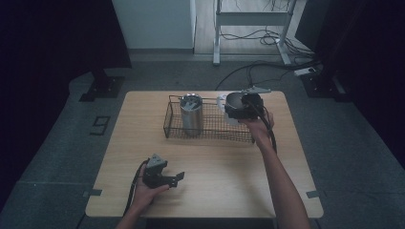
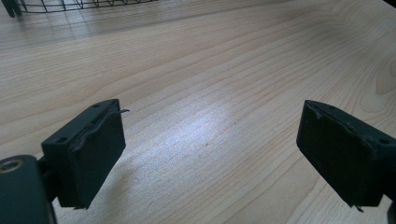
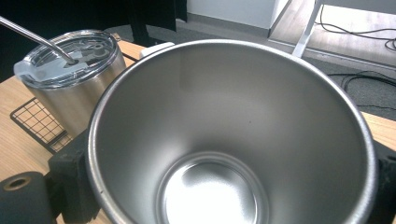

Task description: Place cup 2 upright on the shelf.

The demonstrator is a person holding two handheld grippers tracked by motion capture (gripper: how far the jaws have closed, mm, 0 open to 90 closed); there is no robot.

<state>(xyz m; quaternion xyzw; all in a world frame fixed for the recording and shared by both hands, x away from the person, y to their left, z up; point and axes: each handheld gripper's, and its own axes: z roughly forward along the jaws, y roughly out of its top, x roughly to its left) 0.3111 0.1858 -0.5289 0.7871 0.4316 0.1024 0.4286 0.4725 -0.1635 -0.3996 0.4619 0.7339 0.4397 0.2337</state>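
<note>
**Open Cup Held Over Basket, Right End**

My left gripper (image 1: 173, 179) idles released over the table (image 1: 224, 167) at 7 o'clock. My right gripper (image 1: 237, 108), at 1 o'clock, clamps the open steel cup (image 3: 233, 135) above the wire basket (image 1: 212, 129), beside the lidded tumbler (image 1: 191, 114). Judged next: lower the cup upright, then release.

Two steel tumblers (image 1: 191, 114) (image 3: 233, 135), one wire basket (image 1: 210, 128).

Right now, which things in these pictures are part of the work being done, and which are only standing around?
Part of the work:
- open steel cup between the right gripper's jaws
- wire basket
- lidded steel tumbler with straw, standing in the basket

Only around:
- left gripper, open, empty, over bare table
- cables on the floor
- white frame leg
</note>
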